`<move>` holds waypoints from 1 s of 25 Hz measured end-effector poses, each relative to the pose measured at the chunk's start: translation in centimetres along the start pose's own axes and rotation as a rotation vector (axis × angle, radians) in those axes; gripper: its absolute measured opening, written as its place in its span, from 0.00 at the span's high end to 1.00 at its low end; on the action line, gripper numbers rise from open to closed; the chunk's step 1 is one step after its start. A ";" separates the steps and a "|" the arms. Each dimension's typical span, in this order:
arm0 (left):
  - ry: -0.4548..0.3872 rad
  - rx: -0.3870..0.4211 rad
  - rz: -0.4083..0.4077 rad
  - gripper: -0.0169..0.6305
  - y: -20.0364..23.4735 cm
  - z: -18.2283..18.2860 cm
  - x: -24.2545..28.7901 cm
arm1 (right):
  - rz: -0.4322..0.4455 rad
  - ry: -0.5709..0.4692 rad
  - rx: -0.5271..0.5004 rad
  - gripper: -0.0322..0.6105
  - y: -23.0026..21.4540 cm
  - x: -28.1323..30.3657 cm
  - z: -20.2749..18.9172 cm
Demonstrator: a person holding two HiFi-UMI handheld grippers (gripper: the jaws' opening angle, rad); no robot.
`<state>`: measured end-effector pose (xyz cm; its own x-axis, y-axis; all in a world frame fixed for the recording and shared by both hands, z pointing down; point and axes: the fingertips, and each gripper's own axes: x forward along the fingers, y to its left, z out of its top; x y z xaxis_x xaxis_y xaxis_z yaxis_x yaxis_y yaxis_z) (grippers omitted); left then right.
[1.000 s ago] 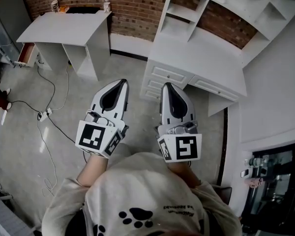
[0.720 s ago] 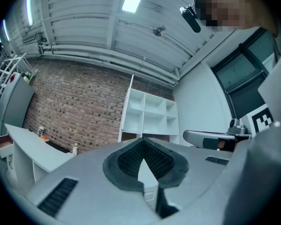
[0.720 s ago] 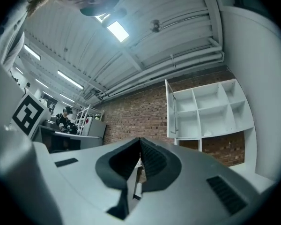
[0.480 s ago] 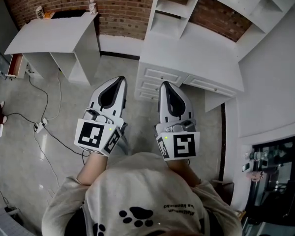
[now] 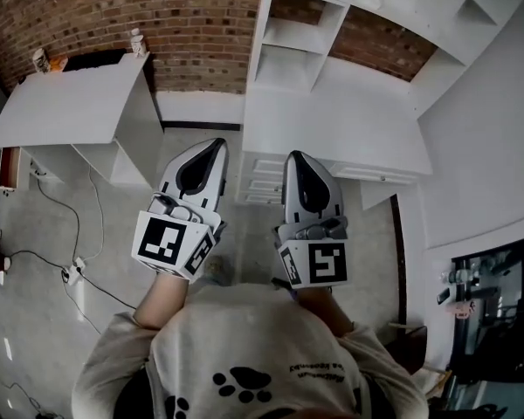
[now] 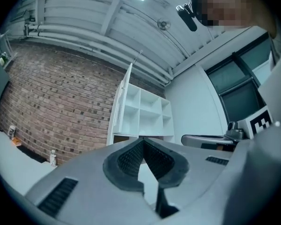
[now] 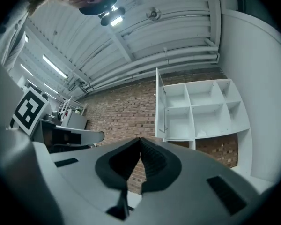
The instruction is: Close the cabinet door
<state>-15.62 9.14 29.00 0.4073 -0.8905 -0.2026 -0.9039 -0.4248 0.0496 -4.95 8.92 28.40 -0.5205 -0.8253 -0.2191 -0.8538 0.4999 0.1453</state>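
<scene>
Both grippers pressed together and empty, facing the open door.
The grey left gripper (image 5: 215, 145) and right gripper (image 5: 295, 156) sit side by side mid-frame, with bare grey floor (image 5: 249, 234) between them, before the white desk (image 5: 332, 129). The tall white cabinet door (image 7: 159, 104) stands upright, swung out edge-on from the left side of the white open-shelf cabinet (image 7: 201, 107).

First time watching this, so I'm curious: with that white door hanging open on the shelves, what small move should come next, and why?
Probably bring the left gripper up and forward to the outer face of the door, ready to push. The door stands wide open, edge-on at the left side of the shelves; that gripper and the right gripper are shut, empty and well short of it.
</scene>
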 end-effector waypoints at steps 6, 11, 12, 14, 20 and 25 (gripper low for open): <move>0.010 -0.013 -0.098 0.96 4.2 -0.4 4.0 | -0.085 0.008 -0.020 0.93 -0.1 5.1 -0.8; -0.011 -0.025 -0.164 0.96 6.0 -0.4 5.9 | -0.146 0.016 -0.057 0.93 -0.3 7.1 -1.1; -0.015 -0.026 -0.174 0.96 6.2 -0.4 6.2 | -0.154 0.018 -0.064 0.93 -0.3 7.3 -1.1; -0.021 -0.032 -0.190 0.96 6.5 -0.5 6.6 | -0.168 0.023 -0.072 0.93 -0.4 7.7 -1.3; -0.010 -0.046 -0.226 0.96 7.2 -0.8 8.2 | -0.184 0.016 -0.097 0.93 -1.1 9.5 -1.0; -0.013 -0.030 -0.240 0.96 7.4 -0.5 10.3 | -0.184 -0.002 -0.109 0.93 -2.6 11.2 -0.6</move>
<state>-18.08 -3.32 27.77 0.6085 -0.7612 -0.2245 -0.7768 -0.6291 0.0274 -8.53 -1.84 26.16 -0.3557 -0.8995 -0.2536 -0.9285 0.3092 0.2057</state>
